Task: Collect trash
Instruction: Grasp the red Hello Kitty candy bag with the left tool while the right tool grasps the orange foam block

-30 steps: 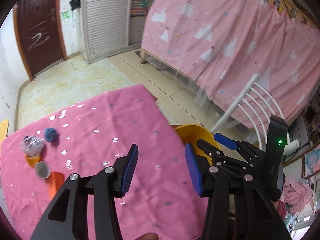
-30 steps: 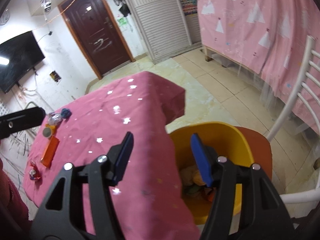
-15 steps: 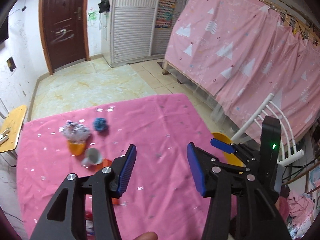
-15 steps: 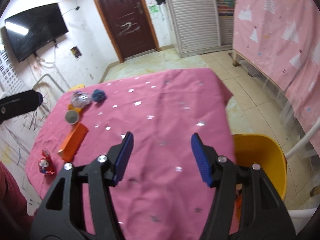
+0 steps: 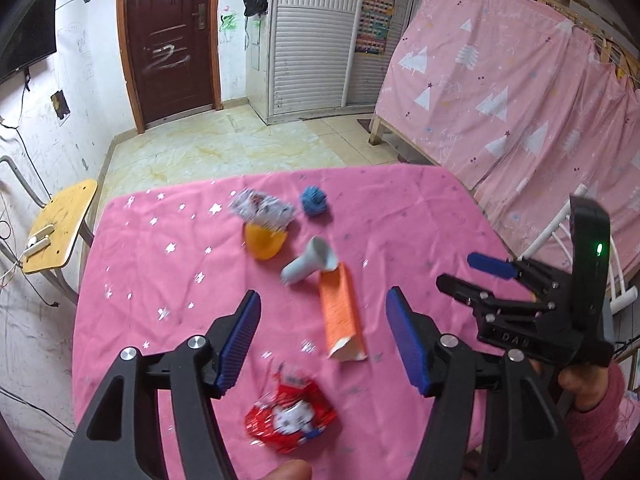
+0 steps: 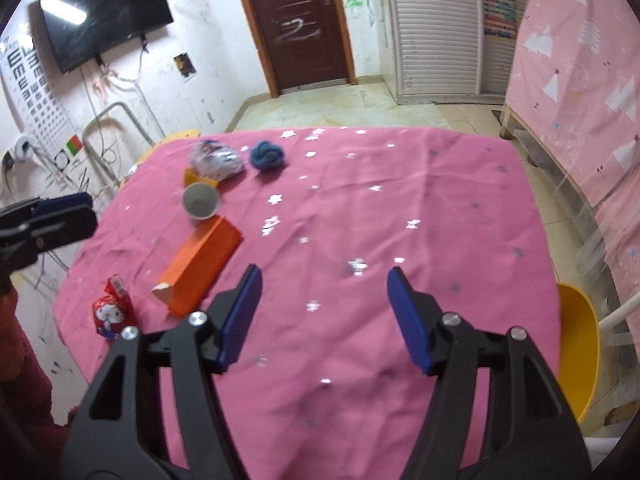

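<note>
Left gripper [image 5: 322,336], jaws just widening and empty, hovers over the orange box [image 5: 341,317]; red wrapper [image 5: 290,418] lies nearer

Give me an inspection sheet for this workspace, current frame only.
Surface: pink star-print cloth over the table.
Job's things: red snack wrapper, orange carton, white paper cup on its side, silver wrapper on an orange piece, blue ball; yellow bin beside the table.
Clutter: nothing seen.
Grippers: left hand-held gripper and right hand-held gripper open, nothing between the pads.
Cables: loose wires on the wall.
Surroundings: door, wall television, pink curtain, wooden chair.
</note>
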Available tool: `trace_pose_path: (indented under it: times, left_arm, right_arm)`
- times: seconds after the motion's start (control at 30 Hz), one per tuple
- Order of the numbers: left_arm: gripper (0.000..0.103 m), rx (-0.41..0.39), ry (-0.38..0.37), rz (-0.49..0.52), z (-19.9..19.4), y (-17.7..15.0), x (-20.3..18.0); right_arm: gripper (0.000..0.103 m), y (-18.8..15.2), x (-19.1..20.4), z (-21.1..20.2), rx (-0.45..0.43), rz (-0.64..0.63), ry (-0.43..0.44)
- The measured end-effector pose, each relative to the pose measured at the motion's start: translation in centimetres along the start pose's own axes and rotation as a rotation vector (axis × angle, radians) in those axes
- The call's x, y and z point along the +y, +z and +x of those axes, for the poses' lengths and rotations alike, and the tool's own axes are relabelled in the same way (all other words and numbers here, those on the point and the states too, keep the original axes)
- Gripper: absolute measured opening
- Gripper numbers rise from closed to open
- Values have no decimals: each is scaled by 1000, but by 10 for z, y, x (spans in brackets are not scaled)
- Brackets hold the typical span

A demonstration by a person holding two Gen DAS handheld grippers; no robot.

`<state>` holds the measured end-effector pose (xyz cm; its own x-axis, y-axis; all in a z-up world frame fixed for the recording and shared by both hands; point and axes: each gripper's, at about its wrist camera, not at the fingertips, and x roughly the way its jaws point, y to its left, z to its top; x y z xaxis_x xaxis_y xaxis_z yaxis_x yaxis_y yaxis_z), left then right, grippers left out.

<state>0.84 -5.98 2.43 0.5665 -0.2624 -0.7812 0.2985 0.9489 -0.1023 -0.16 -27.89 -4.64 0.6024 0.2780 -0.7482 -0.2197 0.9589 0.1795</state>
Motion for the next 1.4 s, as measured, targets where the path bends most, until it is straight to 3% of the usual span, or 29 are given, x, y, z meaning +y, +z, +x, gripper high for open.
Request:
trace_pose_path:
  times: [0.27, 0.63, 0.77, 1.0, 1.23, 1.27, 1.4]
  left_arm:
    - [68, 26, -54, 91, 6, -42, 17]
    - [68, 66, -51, 177, 31, -81, 21]
    - [57, 54, -39, 182, 35, -85, 23]
    - [29, 42, -84, 177, 36, -90, 27]
    - [24, 16, -87, 98, 26, -89, 47]
    - [24, 9, -83, 87, 23, -87, 51]
    - [24, -19, -52, 60, 12, -82, 61]
  right_arm:
    - [63, 7, 36, 14, 29, -58, 0]
    - [63, 12, 78, 35, 78, -111, -13]
    - [71, 11, 92, 43, 96, -124, -16]
    - [71, 11, 107, 56, 125, -148, -7]
    - [71, 11, 111, 70, 157, -144, -11]
    - [68, 10, 111, 71, 159, -143, -13]
    - [41, 11, 108, 69, 144, -130, -32]
